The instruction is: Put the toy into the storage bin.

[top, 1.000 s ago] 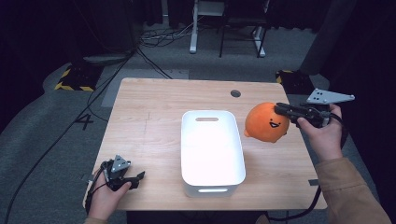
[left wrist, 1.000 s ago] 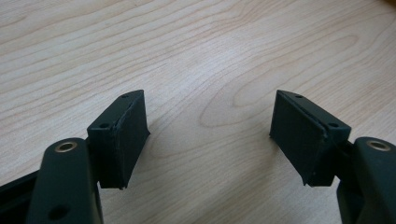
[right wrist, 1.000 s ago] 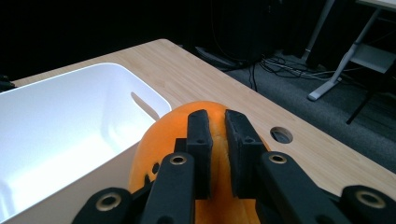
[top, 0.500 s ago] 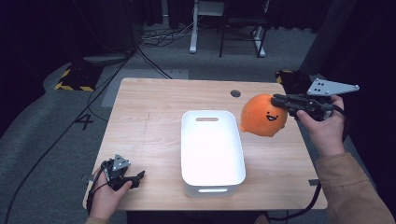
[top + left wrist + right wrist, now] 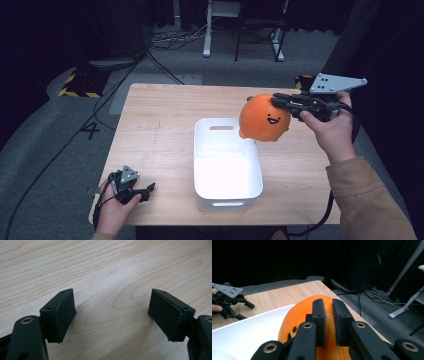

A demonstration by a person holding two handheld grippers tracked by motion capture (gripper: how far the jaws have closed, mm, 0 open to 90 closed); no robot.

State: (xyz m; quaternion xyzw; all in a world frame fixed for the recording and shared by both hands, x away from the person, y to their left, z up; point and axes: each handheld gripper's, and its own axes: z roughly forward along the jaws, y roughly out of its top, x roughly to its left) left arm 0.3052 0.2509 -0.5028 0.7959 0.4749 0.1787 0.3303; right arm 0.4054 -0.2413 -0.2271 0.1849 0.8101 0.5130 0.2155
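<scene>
One orange plush (image 5: 265, 120) with a printed smiley face, pinched by the right gripper (image 5: 276, 101), hangs over one white bin (image 5: 227, 175); left gripper (image 5: 146, 191) rests spread wide on the surface (image 5: 160, 125).

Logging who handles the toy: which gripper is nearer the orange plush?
Right. The right gripper pinches the orange plush above the white bin; the left gripper rests open at the table's near-left corner.

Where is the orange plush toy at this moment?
In the high view, the orange plush toy hangs pinched in the right gripper, above the far right corner of the white bin.
</scene>
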